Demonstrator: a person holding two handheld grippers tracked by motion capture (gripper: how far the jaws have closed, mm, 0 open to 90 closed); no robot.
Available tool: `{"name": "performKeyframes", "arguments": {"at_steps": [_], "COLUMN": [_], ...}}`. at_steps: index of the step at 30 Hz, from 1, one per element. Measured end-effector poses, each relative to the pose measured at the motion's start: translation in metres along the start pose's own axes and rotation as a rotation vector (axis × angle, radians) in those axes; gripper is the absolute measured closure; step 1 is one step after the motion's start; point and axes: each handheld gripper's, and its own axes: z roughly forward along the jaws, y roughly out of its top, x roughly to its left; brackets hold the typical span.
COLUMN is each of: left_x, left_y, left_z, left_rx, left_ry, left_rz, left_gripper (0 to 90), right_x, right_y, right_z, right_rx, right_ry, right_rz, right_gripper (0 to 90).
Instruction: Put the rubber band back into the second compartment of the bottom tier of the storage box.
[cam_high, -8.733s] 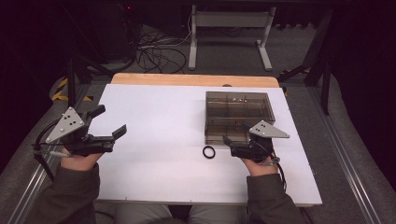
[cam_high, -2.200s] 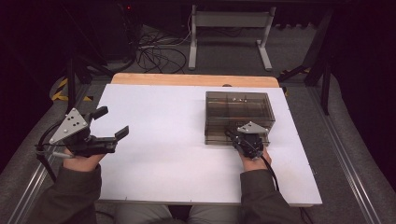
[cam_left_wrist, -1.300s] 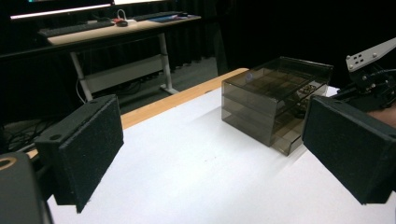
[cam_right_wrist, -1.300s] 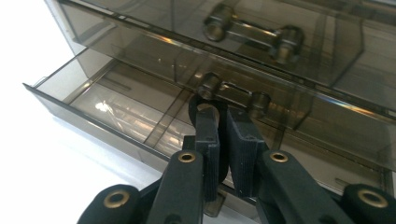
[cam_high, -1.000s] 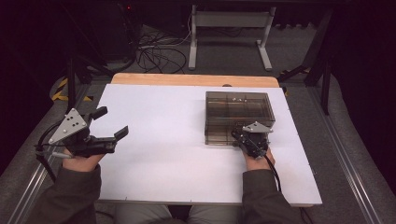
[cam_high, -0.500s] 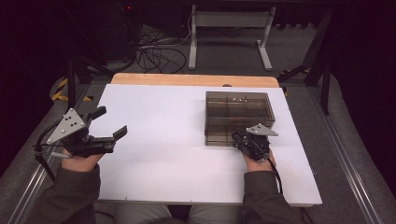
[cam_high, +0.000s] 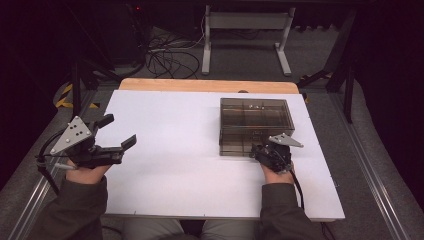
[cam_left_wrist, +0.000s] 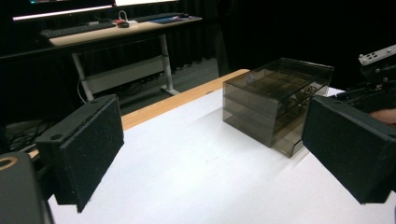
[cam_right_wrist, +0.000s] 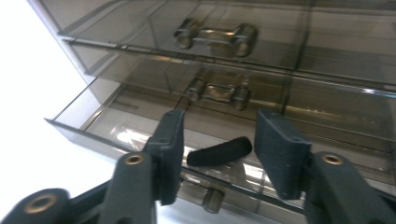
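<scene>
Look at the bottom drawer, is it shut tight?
No, the bottom drawer is pulled out, with a black ring lying inside between the right gripper's jaws.

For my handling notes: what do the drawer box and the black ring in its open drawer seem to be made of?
Drawer box: probably hard plastic, smoky and see-through, glossy; the inside shows through its walls, with bright reflections. Black ring: perhaps rubber or fabric band, dull and matte with no shine; I cannot tell which.

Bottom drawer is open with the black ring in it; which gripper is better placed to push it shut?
Right. The right gripper sits open over the bottom drawer of the drawer box, black ring between its jaws. The left gripper hangs open far across the table.
</scene>
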Motion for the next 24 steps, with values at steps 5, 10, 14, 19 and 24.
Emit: {"name": "performKeyframes", "arguments": {"at_steps": [5,10,14,19,24], "left_x": [0.000,0.000,0.000,0.000,0.000], "left_y": [0.000,0.000,0.000,0.000,0.000], "left_z": [-0.001,-0.001,-0.001,-0.001,-0.001], "left_rx": [-0.002,-0.003,-0.002,0.000,-0.002], "left_ry": [0.002,0.001,0.001,0.000,0.000], "left_rz": [0.000,-0.001,0.002,0.003,0.002], "left_gripper": [6.6,6.7,6.8,6.8,6.9], "right_x": [-0.005,-0.008,-0.009,-0.008,-0.006], "right_y": [0.000,0.000,0.003,0.005,0.006], "right_z": [-0.002,-0.007,-0.017,-0.020,-0.022], "right_rx": [-0.031,-0.052,-0.044,-0.012,0.017], "right_ry": [0.037,0.049,0.022,0.026,0.013], "right_rz": [0.060,0.090,0.049,-0.004,-0.036], "right_gripper": [40.7,42.3,61.3,82.5,89.9]}}
